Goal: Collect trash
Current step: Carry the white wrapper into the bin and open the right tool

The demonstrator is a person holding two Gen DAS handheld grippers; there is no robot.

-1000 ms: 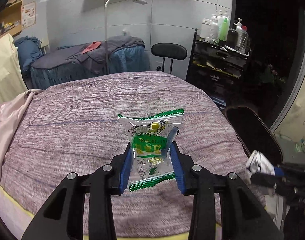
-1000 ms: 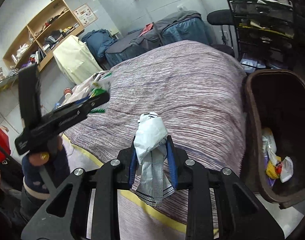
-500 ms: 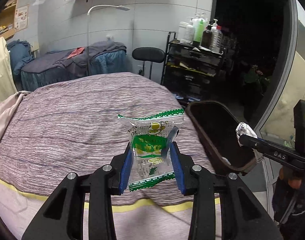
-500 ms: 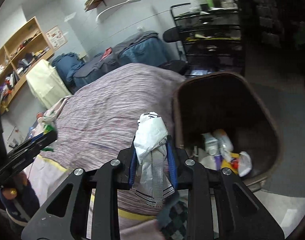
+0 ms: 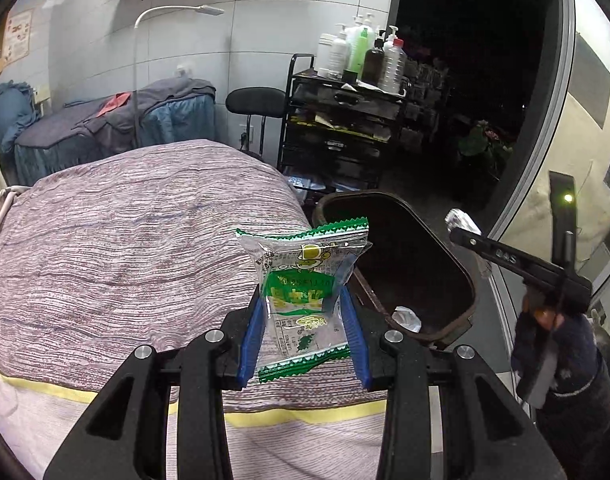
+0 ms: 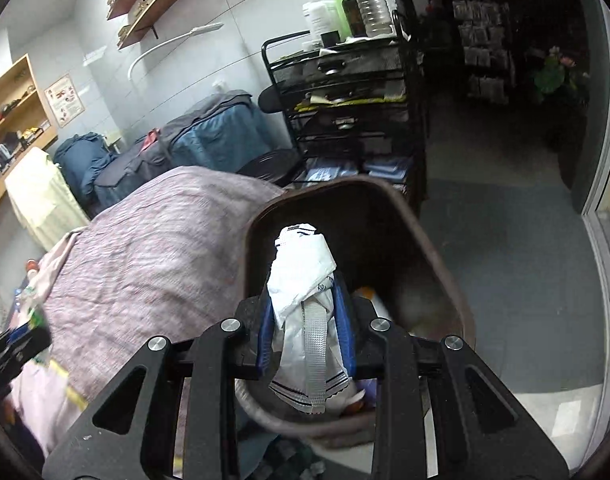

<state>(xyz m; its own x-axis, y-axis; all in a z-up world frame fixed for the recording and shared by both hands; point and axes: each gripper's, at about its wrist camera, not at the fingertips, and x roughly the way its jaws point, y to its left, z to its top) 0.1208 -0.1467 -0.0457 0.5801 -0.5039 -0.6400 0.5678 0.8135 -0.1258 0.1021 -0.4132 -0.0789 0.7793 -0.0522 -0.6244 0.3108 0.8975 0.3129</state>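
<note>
My left gripper is shut on a green and clear snack wrapper, held upright over the bed's right edge, just left of the brown trash bin. In the right wrist view my right gripper is shut on a crumpled white wrapper with a grey strip, hanging over the brown trash bin. Trash lies in the bin's bottom. The right gripper shows from the side in the left wrist view, its white wrapper tip over the bin's far rim.
A bed with a purple striped cover fills the left. A black wire cart with bottles stands behind the bin, a black stool beside it. Grey floor lies to the bin's right, with a glass door frame beyond.
Both grippers have swung right from over the bed toward the bin. The right one now hangs over the bin's opening. Each keeps hold of its wrapper.
</note>
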